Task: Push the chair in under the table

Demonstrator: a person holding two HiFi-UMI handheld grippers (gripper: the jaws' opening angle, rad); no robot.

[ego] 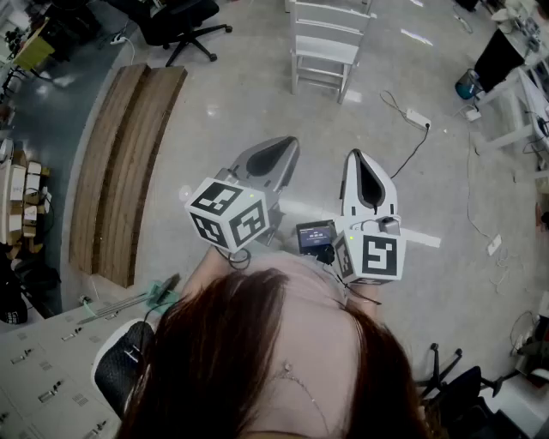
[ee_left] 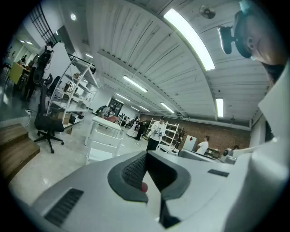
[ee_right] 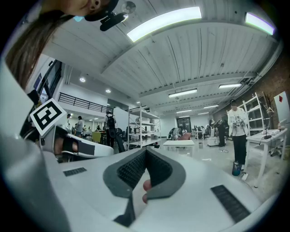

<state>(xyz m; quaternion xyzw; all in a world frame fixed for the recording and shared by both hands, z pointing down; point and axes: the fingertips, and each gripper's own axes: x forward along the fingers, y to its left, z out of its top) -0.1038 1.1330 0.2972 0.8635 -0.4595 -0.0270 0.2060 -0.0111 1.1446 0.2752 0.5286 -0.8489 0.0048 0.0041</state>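
"Head view, biggest thing first: what do you make out from where you stand?"

"Pale polished floor (ego: 214, 120) all round, and two long wooden steps (ego: 120, 171) lying along it on the left side. Past those, a black office chair (ego: 184, 26) near the top edge."

"And the white table?"

"Clearest in the left gripper view, where the table (ee_left: 108, 121) stands out in the open room, with the white chair (ee_left: 102, 147) just in front of it on our side. How far it sits under the top I cannot tell. From above, the chair (ego: 326, 51) is straight ahead of the person, well apart from both grippers."

"So nothing is touching it?"

"Nothing. The left gripper (ego: 283, 150) and the right gripper (ego: 364, 163) hang side by side above the bare floor, close in front of the person, each pointing toward the chair."

"Their jaws?"

"Clenched on nothing. In the left gripper view the dark pads (ee_left: 136, 170) meet at the tip, and the right gripper view shows the same — pads (ee_right: 133, 170) pressed together, no object between."

"Anything smaller?"

"A white power strip (ego: 418, 118) with its cable on the floor, right of the chair."
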